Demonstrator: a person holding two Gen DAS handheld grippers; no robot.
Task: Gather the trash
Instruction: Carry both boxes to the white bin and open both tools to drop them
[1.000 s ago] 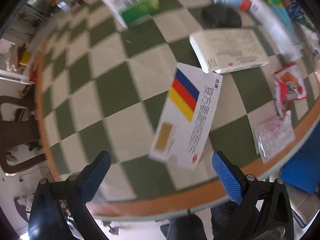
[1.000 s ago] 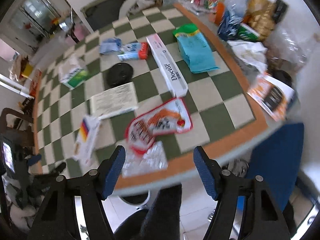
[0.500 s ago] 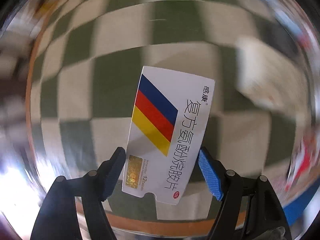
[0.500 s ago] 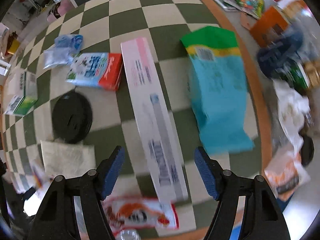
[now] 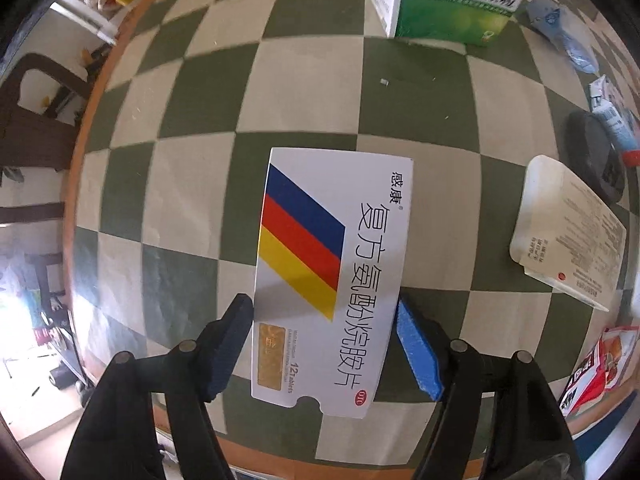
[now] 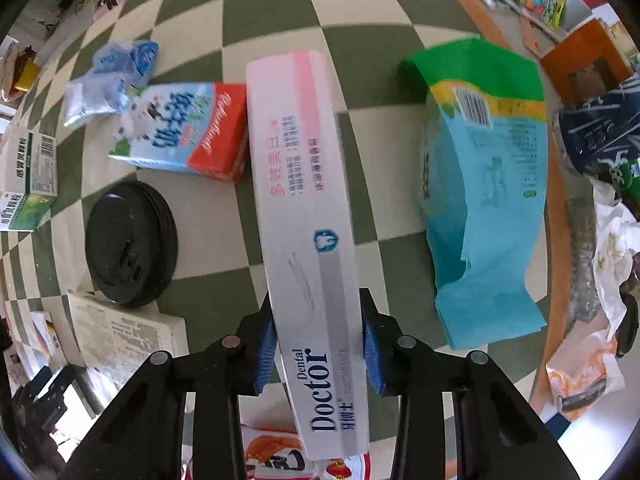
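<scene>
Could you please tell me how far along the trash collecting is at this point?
Nothing looks collected yet. The left gripper has closed onto the striped medicine box; the right gripper has just closed onto the toothpaste box. The milk carton, black lid and blue bag remain.
</scene>
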